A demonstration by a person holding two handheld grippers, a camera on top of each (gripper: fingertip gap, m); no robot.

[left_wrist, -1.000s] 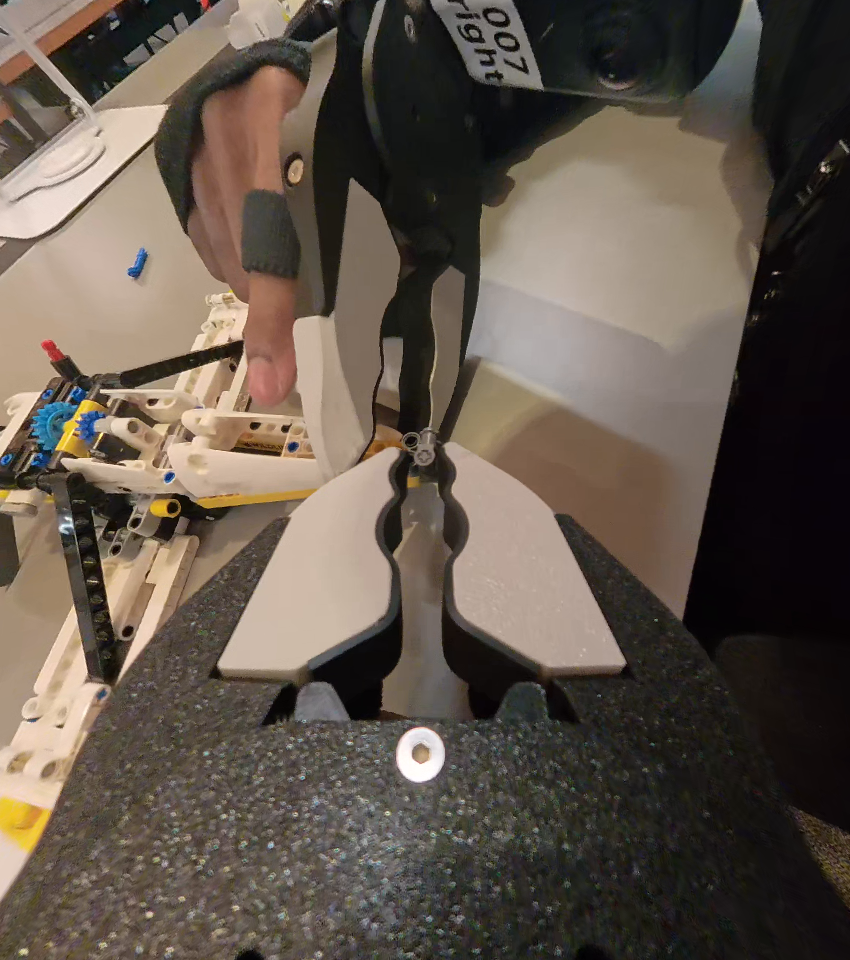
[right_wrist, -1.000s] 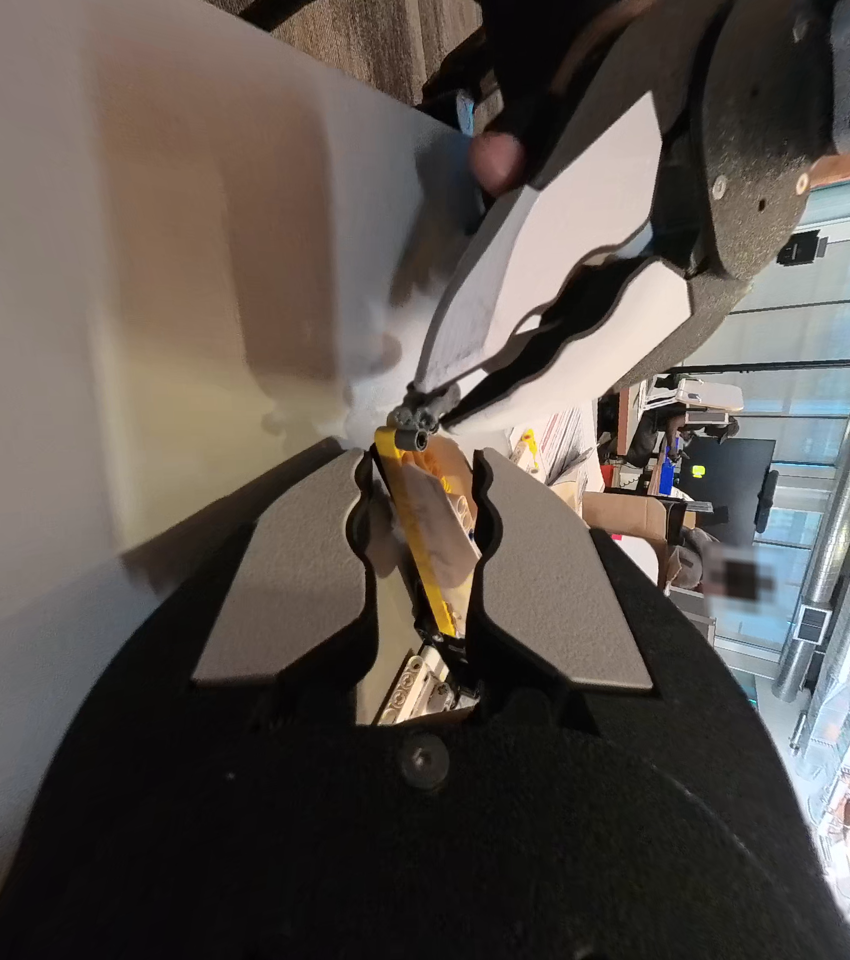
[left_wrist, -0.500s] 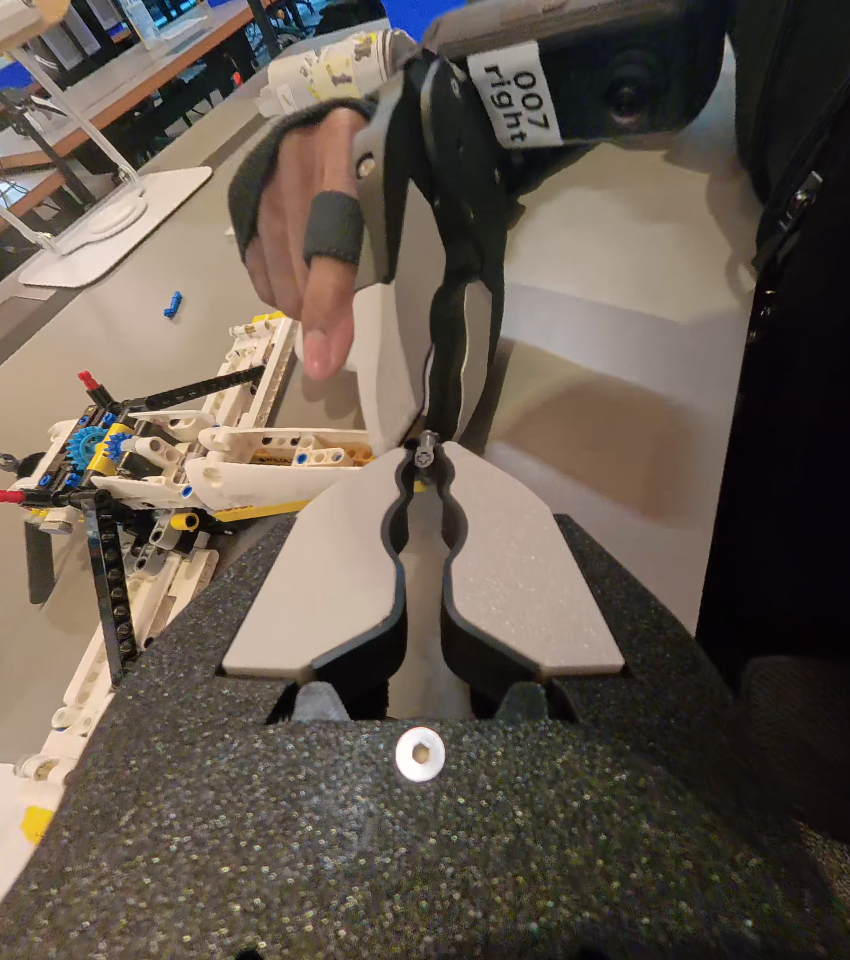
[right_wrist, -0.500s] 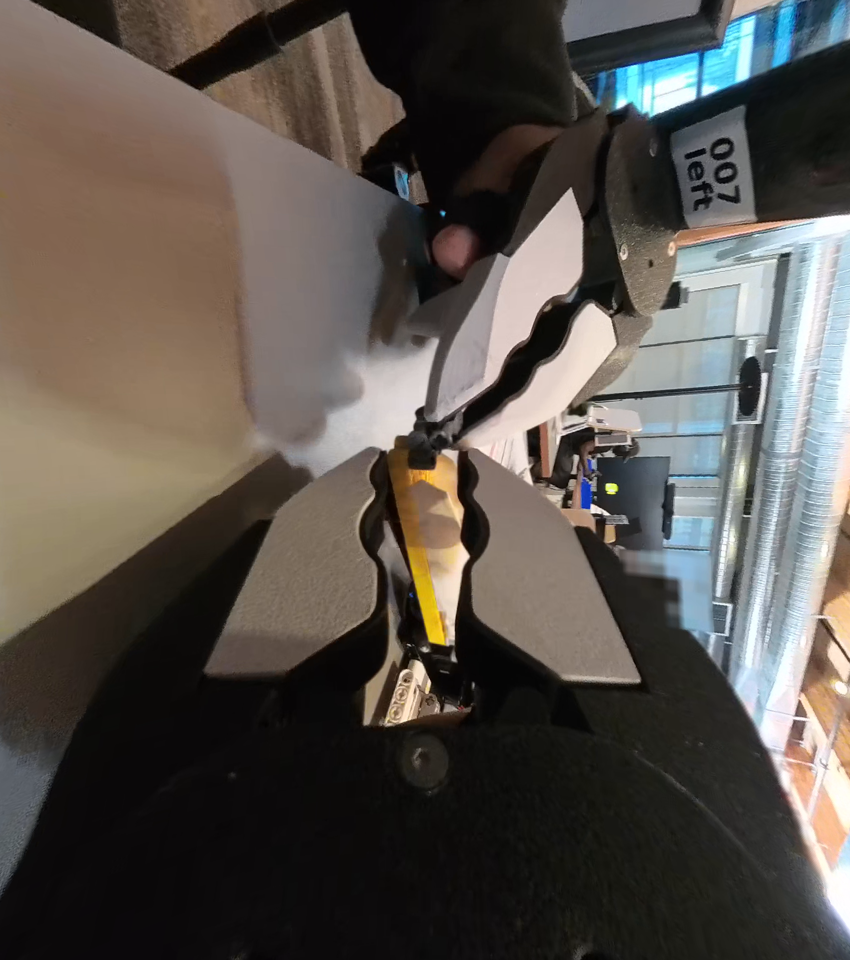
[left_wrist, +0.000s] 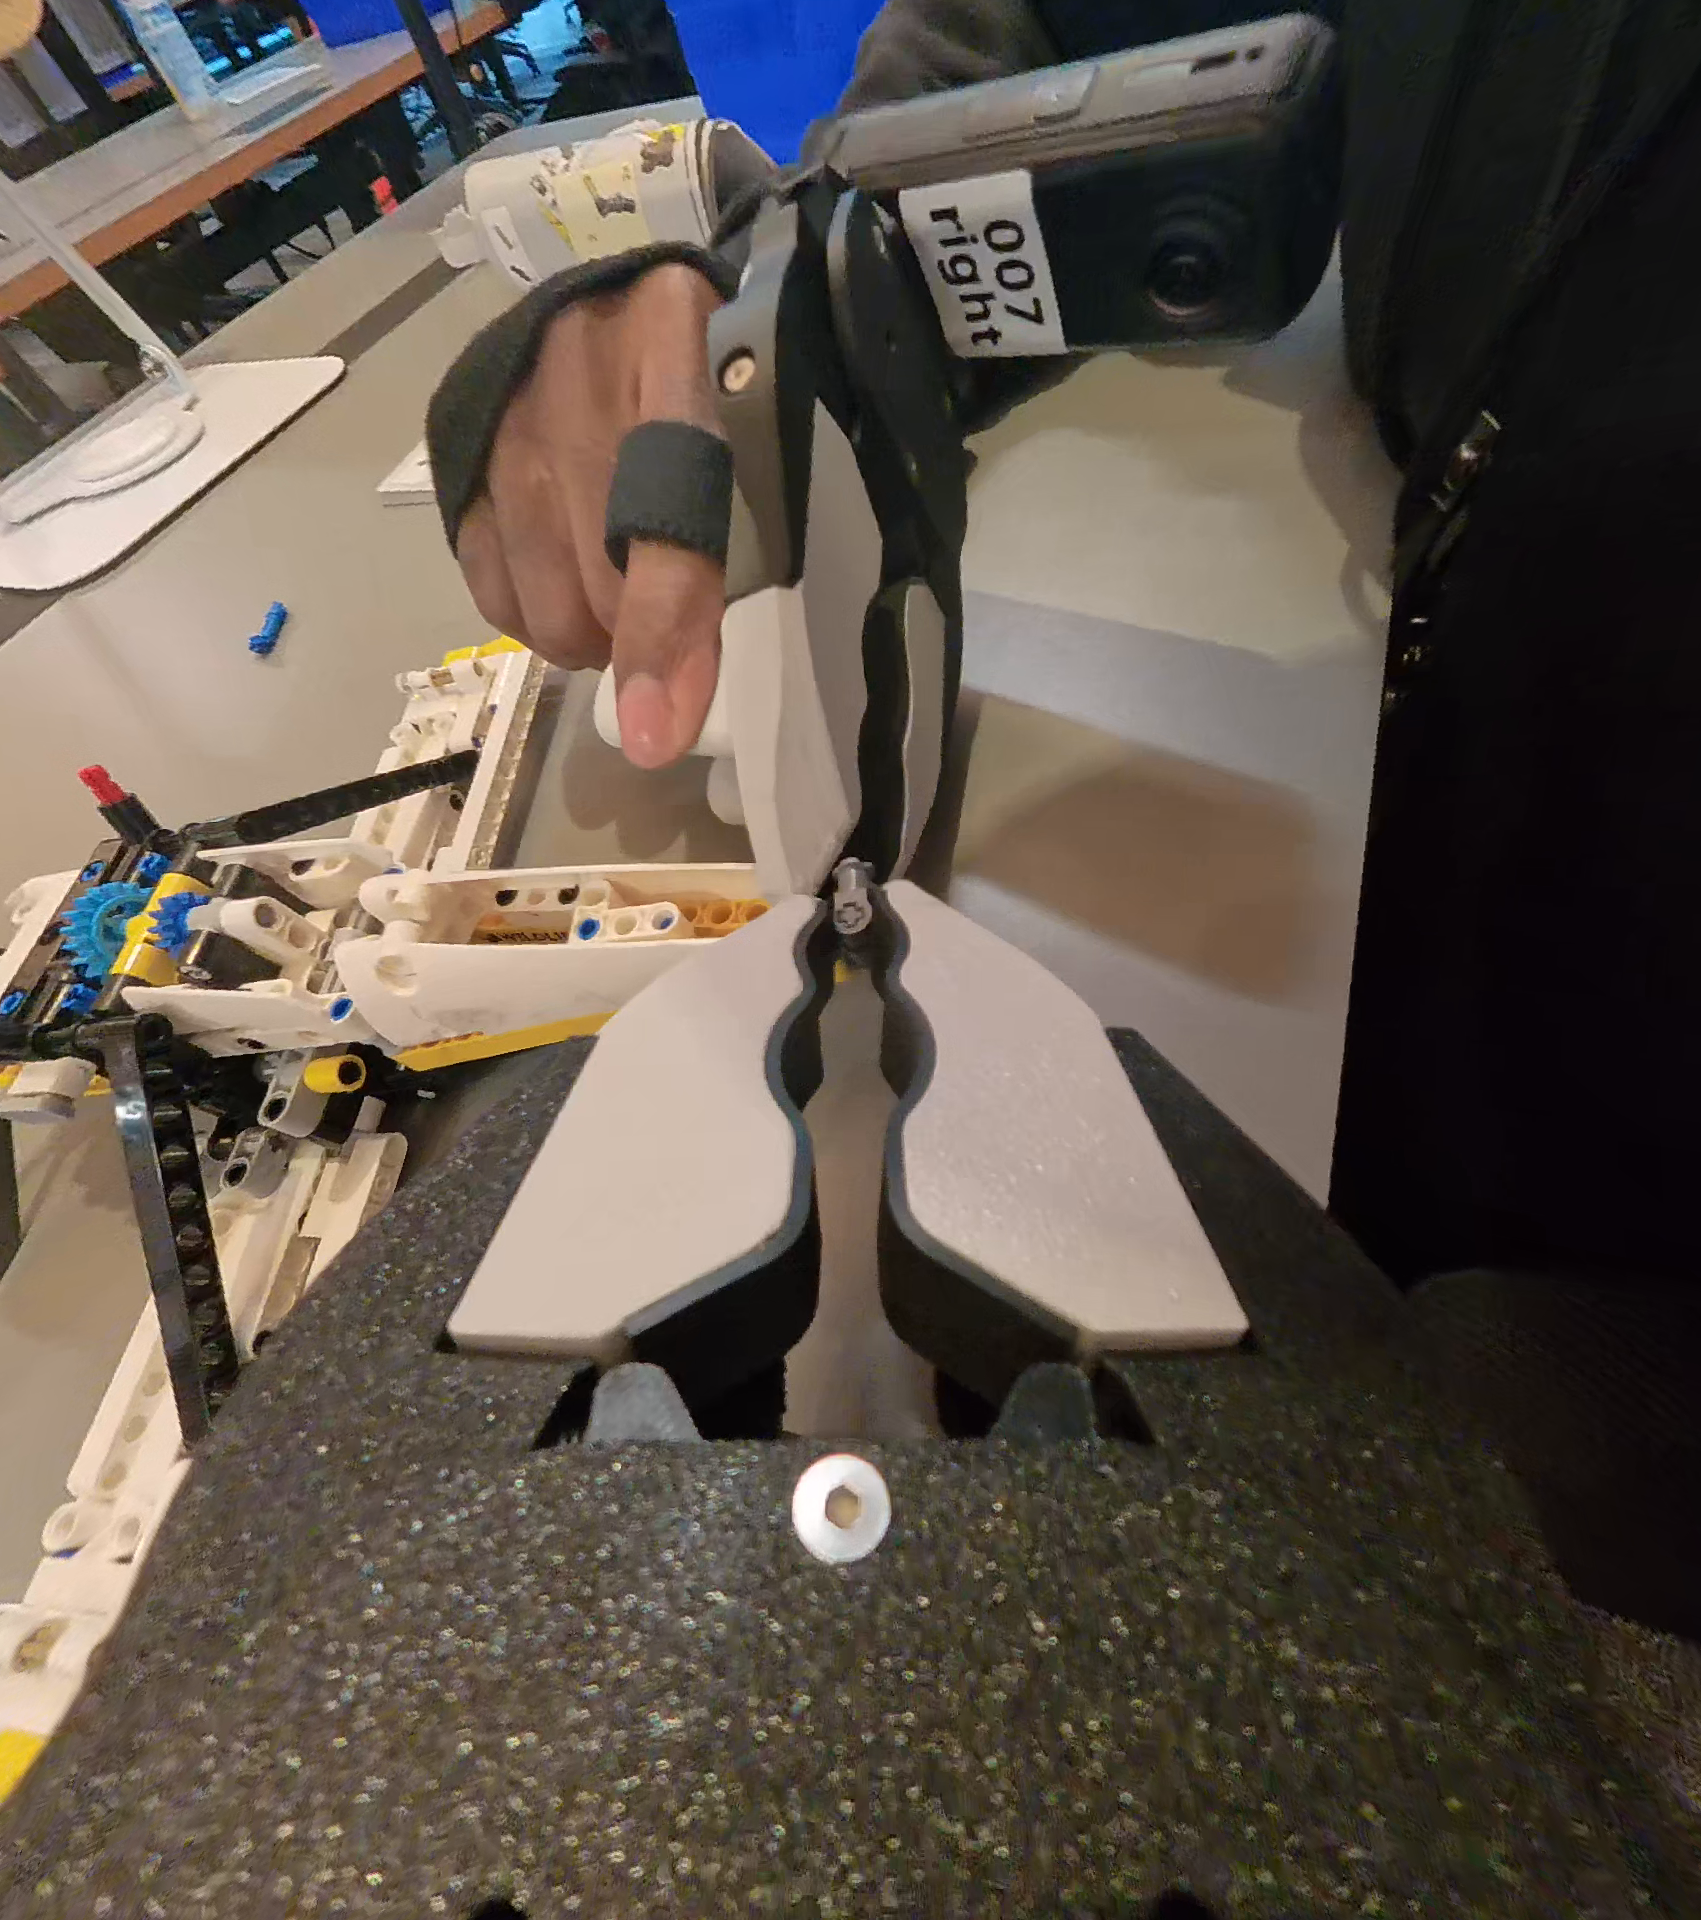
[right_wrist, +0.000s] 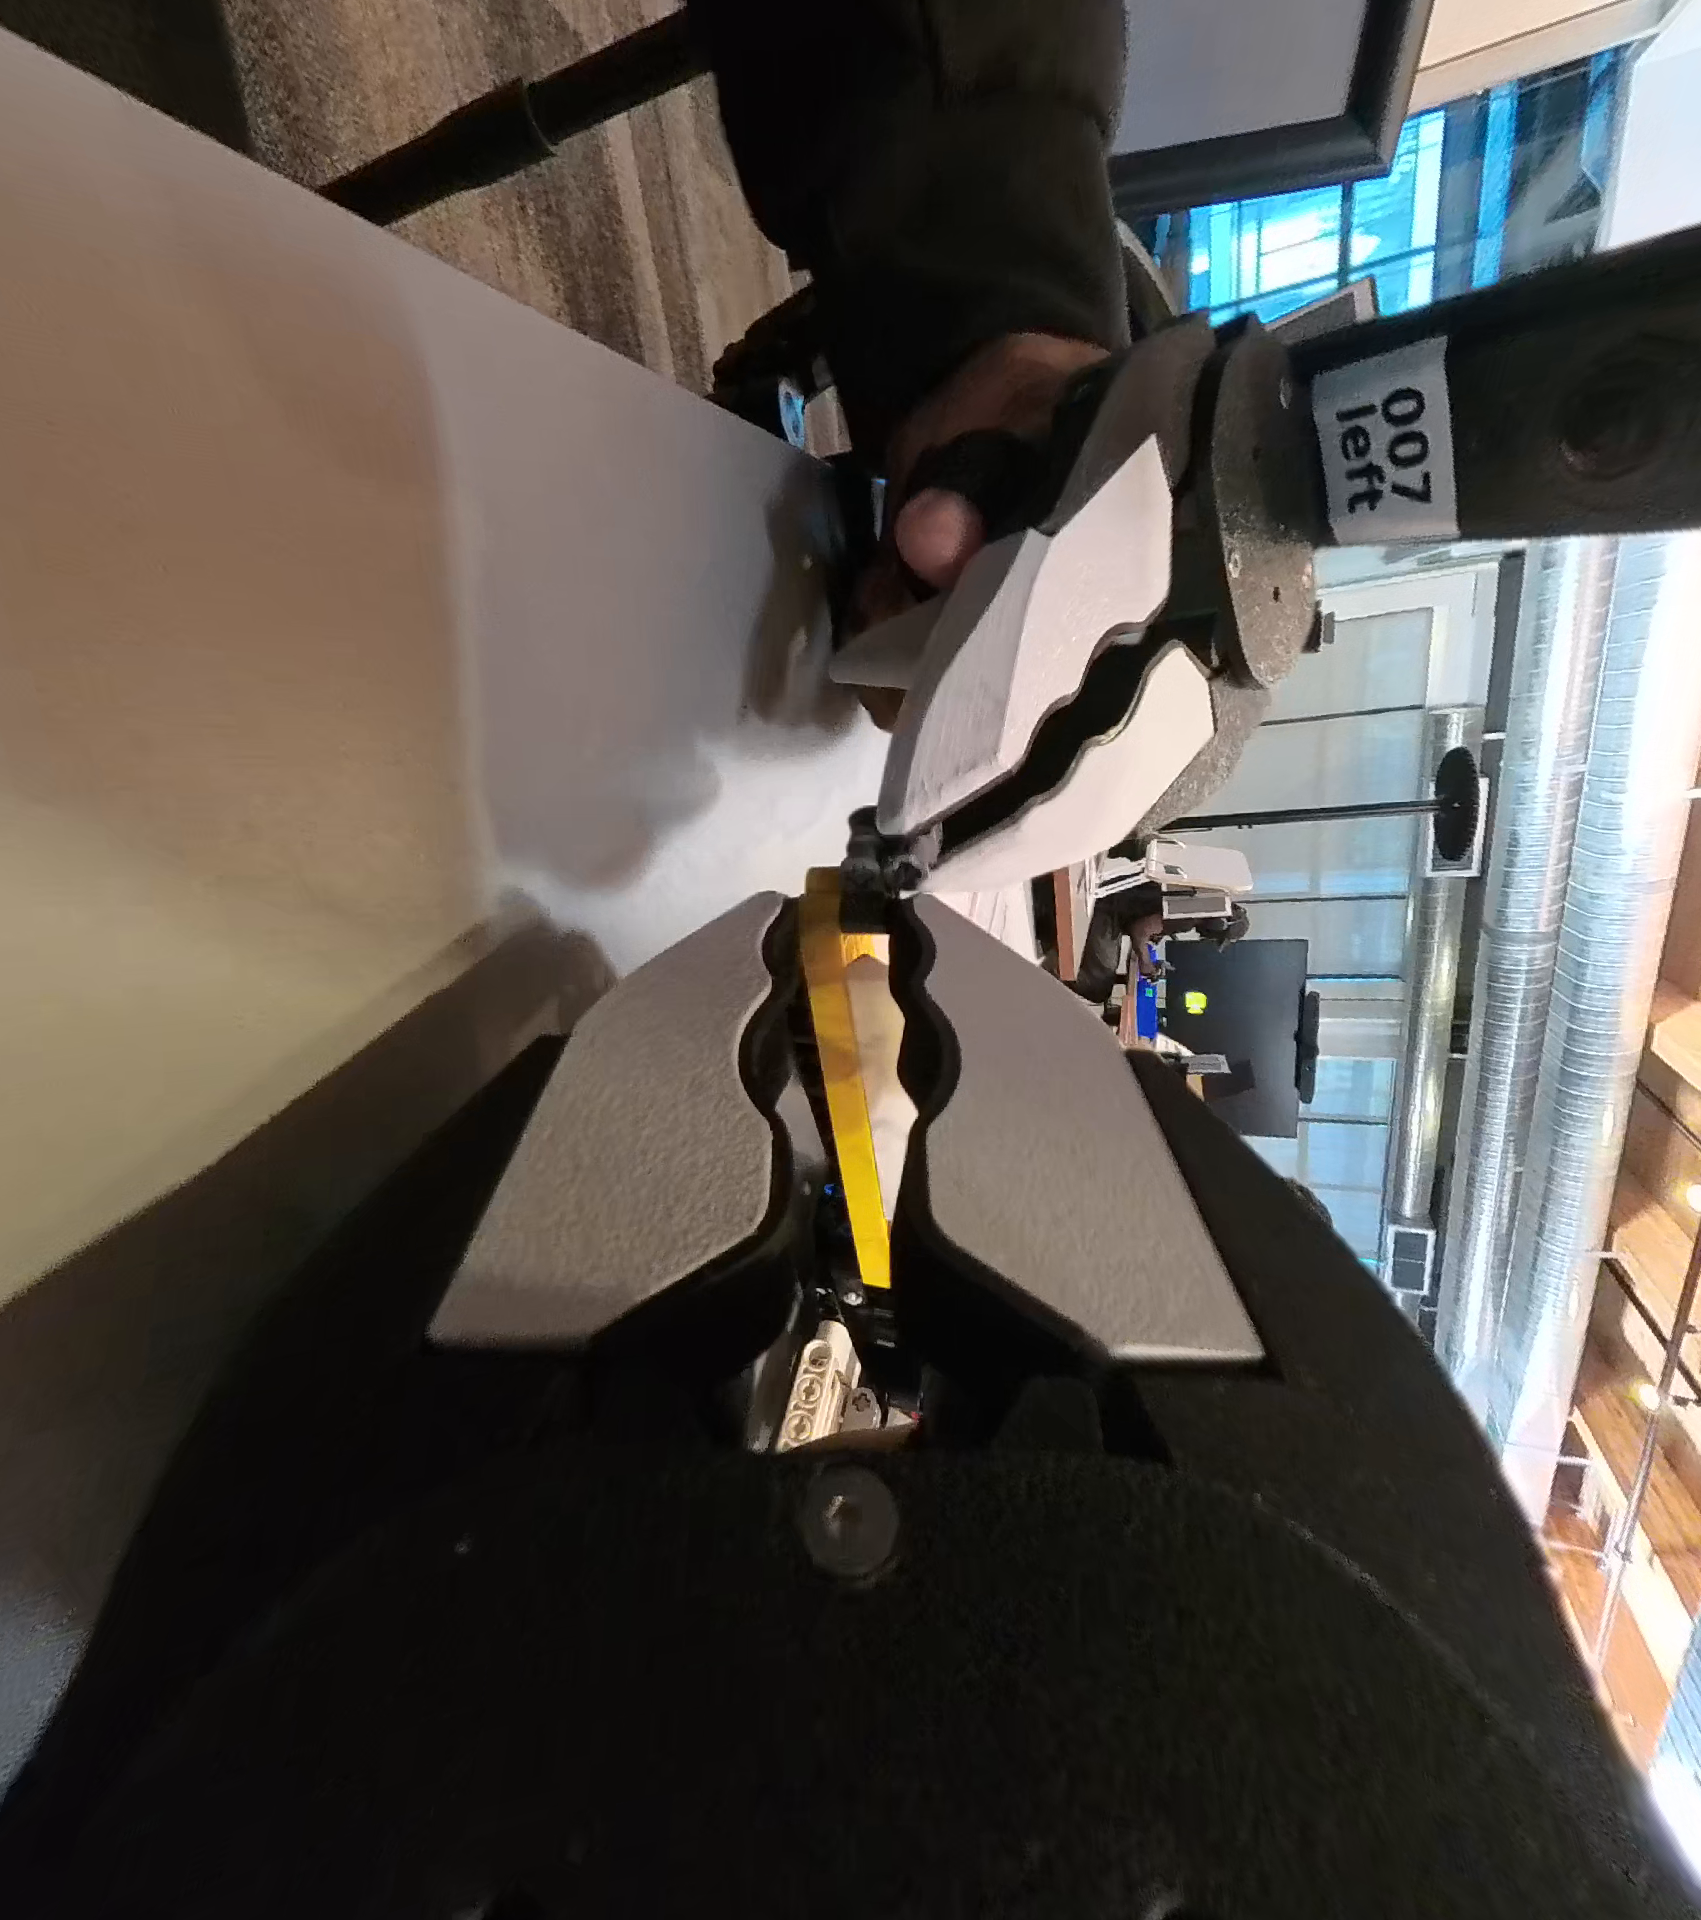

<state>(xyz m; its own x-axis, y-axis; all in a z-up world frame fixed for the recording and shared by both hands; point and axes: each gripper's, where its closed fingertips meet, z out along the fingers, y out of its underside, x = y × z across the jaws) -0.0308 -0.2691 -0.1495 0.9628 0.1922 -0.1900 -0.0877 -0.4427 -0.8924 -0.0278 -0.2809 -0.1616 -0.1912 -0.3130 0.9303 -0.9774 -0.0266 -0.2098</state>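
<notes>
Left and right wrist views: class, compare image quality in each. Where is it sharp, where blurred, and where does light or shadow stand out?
Left wrist view: the brick model and the hand are sharp; straight desk edges bow from the wide lens; a tan shadow patch lies on the table. Right wrist view: the table is smeared by blur, the windows glare bright, and the gripper body is almost black.

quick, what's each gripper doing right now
Left gripper: closed on a small grey connector.
Right gripper: nearly closed, tips at the same connector and a yellow beam; grip can't be told.
</notes>
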